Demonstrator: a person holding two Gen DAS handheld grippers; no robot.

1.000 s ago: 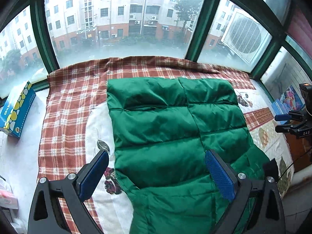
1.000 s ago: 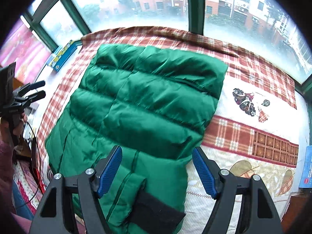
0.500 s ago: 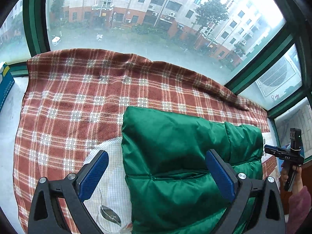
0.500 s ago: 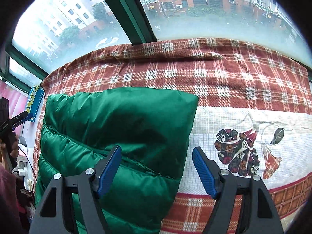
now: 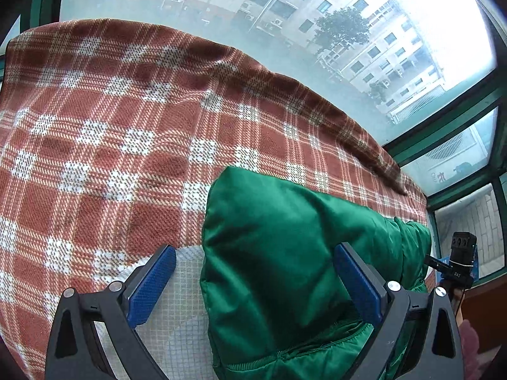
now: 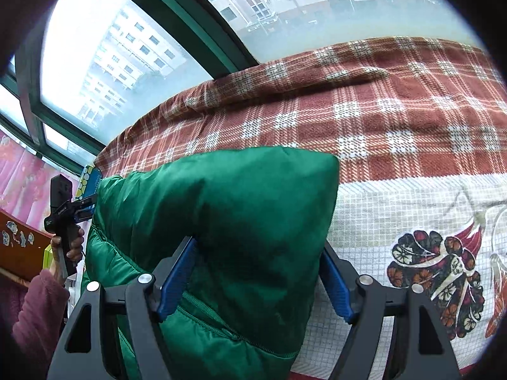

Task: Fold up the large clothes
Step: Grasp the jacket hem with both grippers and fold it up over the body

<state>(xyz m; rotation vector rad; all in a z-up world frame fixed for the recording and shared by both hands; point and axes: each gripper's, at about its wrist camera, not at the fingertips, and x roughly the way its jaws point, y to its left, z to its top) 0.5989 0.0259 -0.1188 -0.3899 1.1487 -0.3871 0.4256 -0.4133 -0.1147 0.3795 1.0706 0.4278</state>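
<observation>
Showing a floral print [image 6: 437, 281] only rightward.

Your green jacket [image 6: 221, 221] ran off the lower edge; it hid your right gripper's [image 6: 256, 281] fingertips.

The padded jacket [image 5: 285, 237] is lying on the blanket [image 5: 111, 133] covering the bed (its far corners are sitting between each tool's fingers), and the window [image 5: 285, 15] is standing behind the bed's far edge.
</observation>
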